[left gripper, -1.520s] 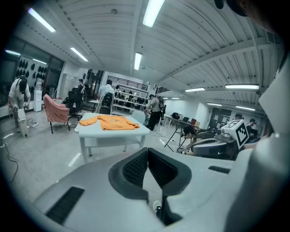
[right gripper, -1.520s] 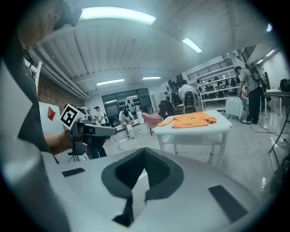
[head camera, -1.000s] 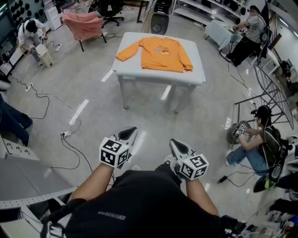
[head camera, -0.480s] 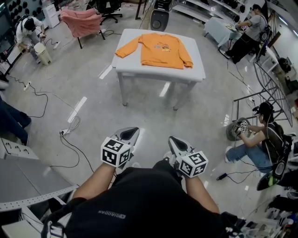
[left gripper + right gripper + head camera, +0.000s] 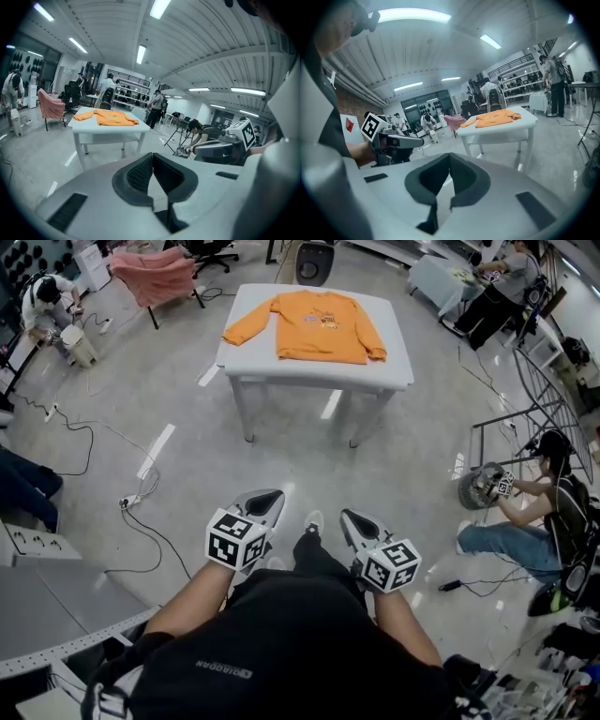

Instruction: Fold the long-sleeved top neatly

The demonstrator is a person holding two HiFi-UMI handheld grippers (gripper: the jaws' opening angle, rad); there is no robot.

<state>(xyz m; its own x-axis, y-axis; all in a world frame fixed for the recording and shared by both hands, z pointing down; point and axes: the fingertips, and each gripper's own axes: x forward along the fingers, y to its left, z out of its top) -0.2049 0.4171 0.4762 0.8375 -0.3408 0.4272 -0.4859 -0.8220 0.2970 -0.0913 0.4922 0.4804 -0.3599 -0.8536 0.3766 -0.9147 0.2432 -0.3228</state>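
A grey floor (image 5: 187, 418) fills most of the head view, and at the upper centre of the frame stands a white table whose tabletop (image 5: 398, 371) carries the orange long-sleeved top (image 5: 317, 326). The top lies spread flat, front up, well apart from both grippers. Its collar points to the far edge at the top of the frame and its hem to the near edge, so its long axis, sleeve to sleeve, runs left to right across the picture. The left-hand sleeve angles out towards the tabletop's left edge, while the right-hand one seems to lie closer along the body. At lower centre two bare forearms reach forward side by side from a black shirt. The left gripper (image 5: 265, 499) and the right gripper (image 5: 349, 519) point towards the table, tipped slightly down. Both are clenched with nothing between their jaws.
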